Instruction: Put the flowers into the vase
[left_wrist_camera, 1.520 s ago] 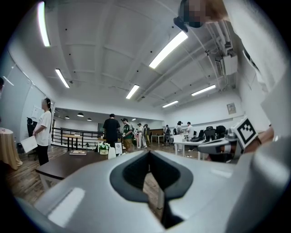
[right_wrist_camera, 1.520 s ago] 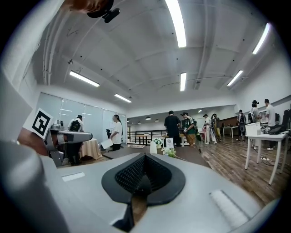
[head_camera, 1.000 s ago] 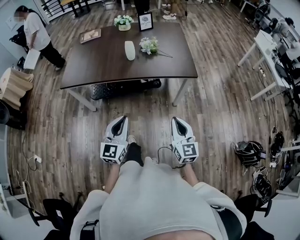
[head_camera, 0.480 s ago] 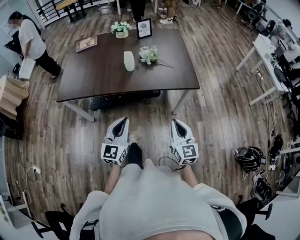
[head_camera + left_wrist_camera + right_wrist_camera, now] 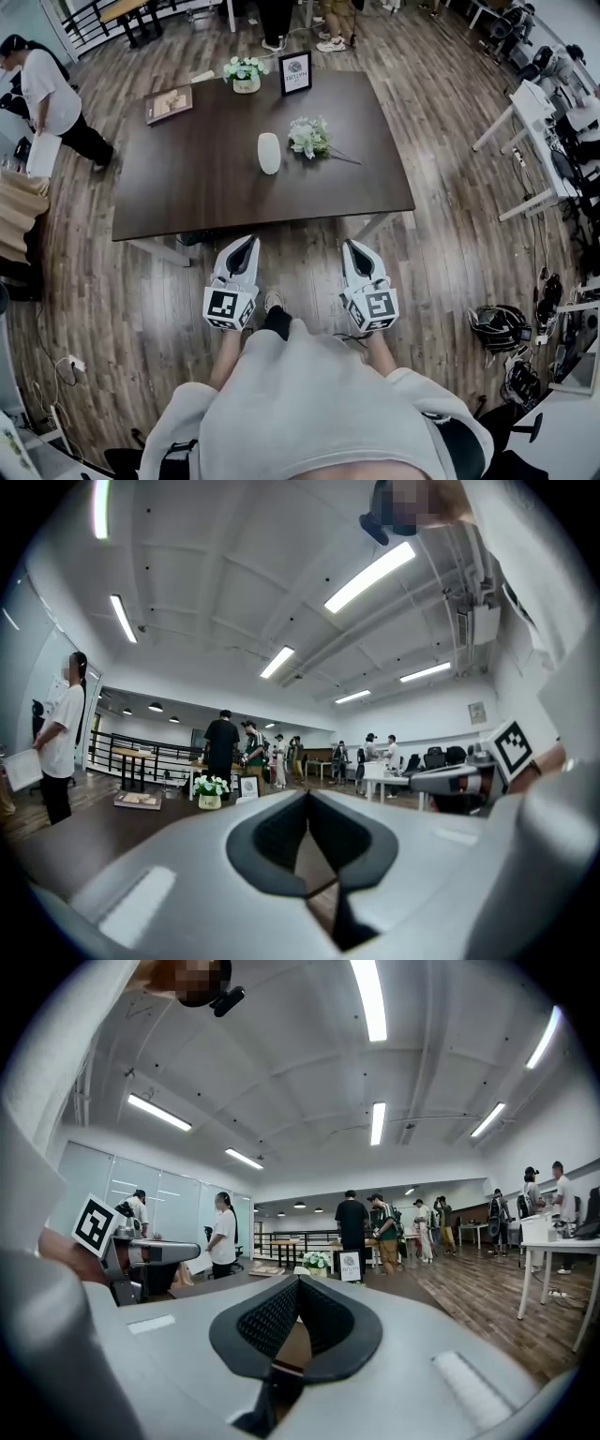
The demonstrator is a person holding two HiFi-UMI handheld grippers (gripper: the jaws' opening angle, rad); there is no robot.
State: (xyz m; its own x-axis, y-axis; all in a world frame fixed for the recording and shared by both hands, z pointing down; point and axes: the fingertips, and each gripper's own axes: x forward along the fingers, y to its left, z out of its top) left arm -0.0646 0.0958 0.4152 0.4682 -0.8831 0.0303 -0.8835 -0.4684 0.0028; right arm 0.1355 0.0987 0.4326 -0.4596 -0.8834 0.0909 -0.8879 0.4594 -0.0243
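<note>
A bunch of white flowers [image 5: 309,138] lies on the dark wooden table [image 5: 206,187], just right of a white vase [image 5: 269,153]. Both grippers are held level in front of the person, short of the table's near edge. The left gripper [image 5: 246,243] is shut with nothing in it. The right gripper [image 5: 352,246] is shut and empty too. In the left gripper view its jaws [image 5: 307,794] meet at the tip; in the right gripper view the jaws [image 5: 298,1283] also meet.
On the table's far side stand a small potted plant [image 5: 246,73], a framed picture [image 5: 296,72] and a book [image 5: 170,103]. A person [image 5: 47,89] stands at the far left. White desks [image 5: 539,122] line the right, with bags [image 5: 500,328] on the floor.
The table has come closer: its near edge now lies just ahead of both grippers. The grippers keep the same pose, shut and side by side.
</note>
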